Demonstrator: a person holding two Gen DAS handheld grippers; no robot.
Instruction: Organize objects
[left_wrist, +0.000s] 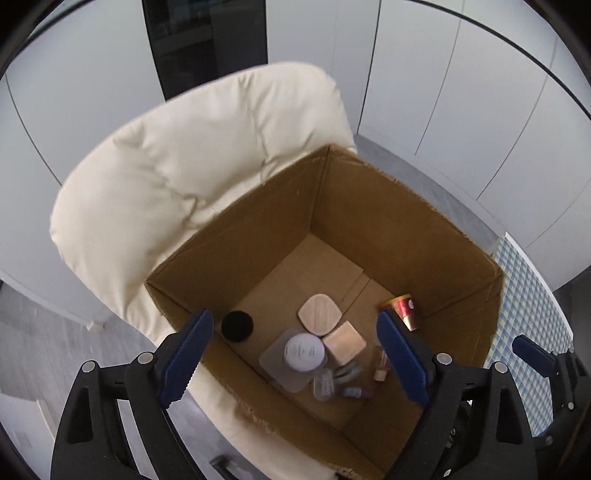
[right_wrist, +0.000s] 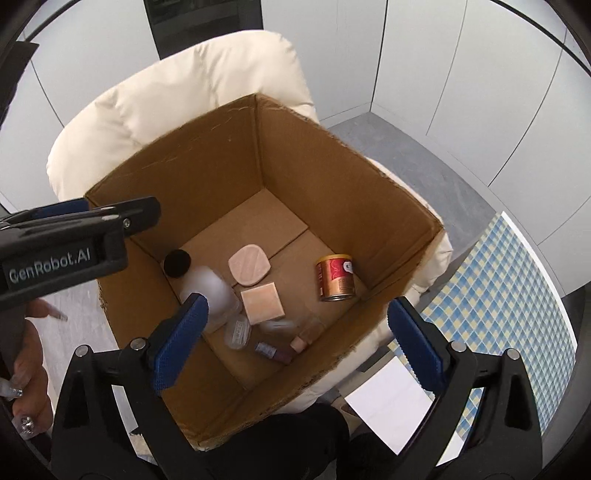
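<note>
An open cardboard box (left_wrist: 369, 206) (right_wrist: 207, 177) stands on a cream padded chair (left_wrist: 184, 166). On its floor lie a black round piece (left_wrist: 236, 325) (right_wrist: 177, 263), a rounded beige puff (left_wrist: 318, 314) (right_wrist: 248, 265), a square beige pad (left_wrist: 344, 342) (right_wrist: 263, 302), a white jar (left_wrist: 303, 351) that looks blurred in the right wrist view (right_wrist: 210, 291), a red can (left_wrist: 404, 310) (right_wrist: 335, 277) and small bottles (left_wrist: 354, 391) (right_wrist: 280, 350). My left gripper (left_wrist: 295, 356) hangs open above the box's near side, holding nothing. My right gripper (right_wrist: 297, 345) is open beside it, also holding nothing.
A blue and yellow checked cloth (right_wrist: 498, 295) (left_wrist: 528, 306) lies right of the chair, with a white sheet (right_wrist: 391, 402) on it. White cabinet doors (right_wrist: 461, 74) line the back. A person's hand (right_wrist: 26, 369) holds the left gripper's handle. Grey floor (right_wrist: 424, 155) surrounds the chair.
</note>
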